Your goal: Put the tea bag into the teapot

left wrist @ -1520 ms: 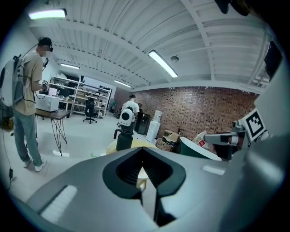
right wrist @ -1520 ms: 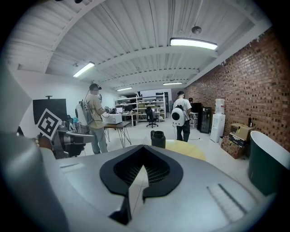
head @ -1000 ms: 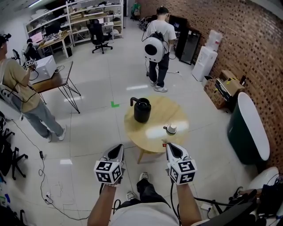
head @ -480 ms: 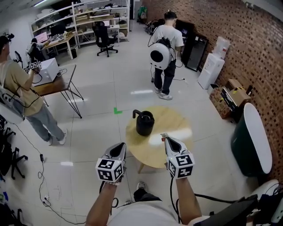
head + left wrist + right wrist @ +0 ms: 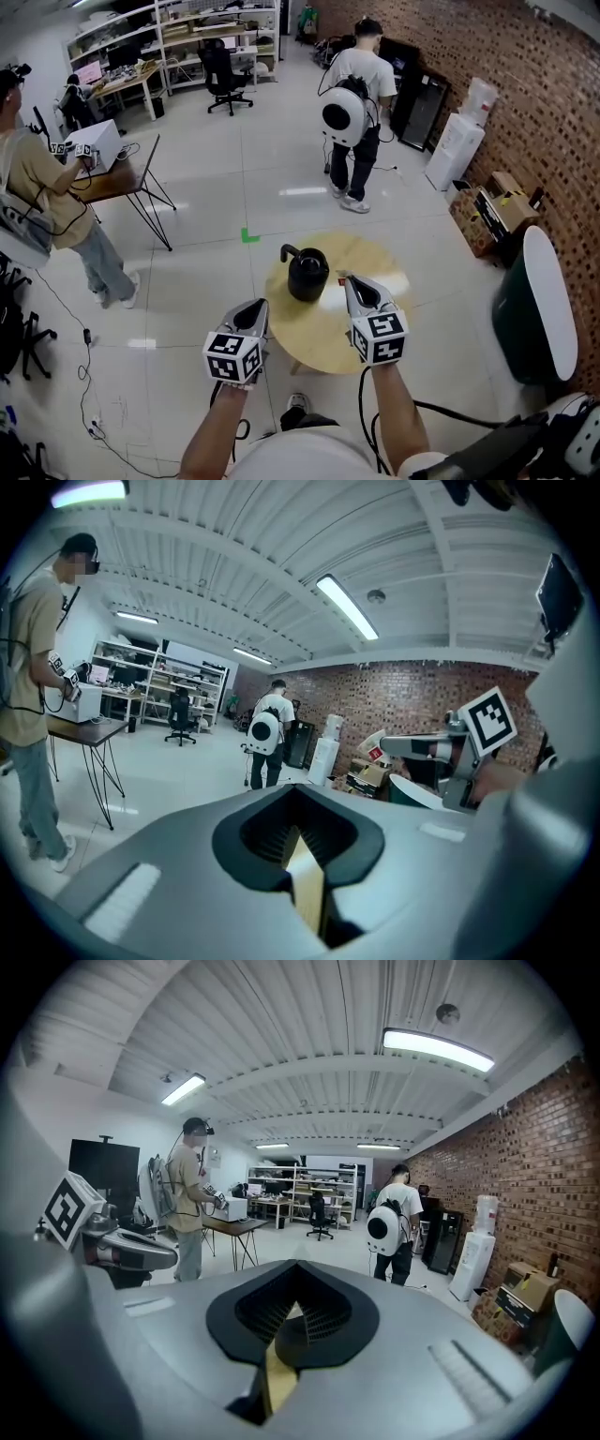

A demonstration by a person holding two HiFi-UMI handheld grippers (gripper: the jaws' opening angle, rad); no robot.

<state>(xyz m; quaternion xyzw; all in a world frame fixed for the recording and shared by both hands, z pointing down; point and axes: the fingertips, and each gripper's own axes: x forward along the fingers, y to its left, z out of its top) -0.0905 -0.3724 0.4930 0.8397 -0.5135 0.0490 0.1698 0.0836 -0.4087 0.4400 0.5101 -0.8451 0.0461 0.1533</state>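
Note:
A black teapot (image 5: 307,273) with a curved handle stands on the round wooden table (image 5: 375,258), its top uncovered. My right gripper (image 5: 348,280) reaches over the table just right of the teapot, jaws shut, with a small red piece of the tea bag (image 5: 339,276) at its tip. From the left gripper view that same right gripper (image 5: 401,748) shows the red tag (image 5: 375,753) pinched at its end. In its own view the right gripper (image 5: 284,1333) looks shut. My left gripper (image 5: 257,311) (image 5: 305,855) hovers at the table's near left edge, shut and holding nothing.
A person with a round white backpack (image 5: 349,108) stands beyond the table. Another person (image 5: 42,192) stands at the left by a small desk (image 5: 117,178). A dark green tub-like object (image 5: 534,295) and boxes (image 5: 502,211) line the brick wall on the right.
My right gripper has moved forward over the table to beside the teapot, now covering the spot where the lid lay. The left gripper has held its place.

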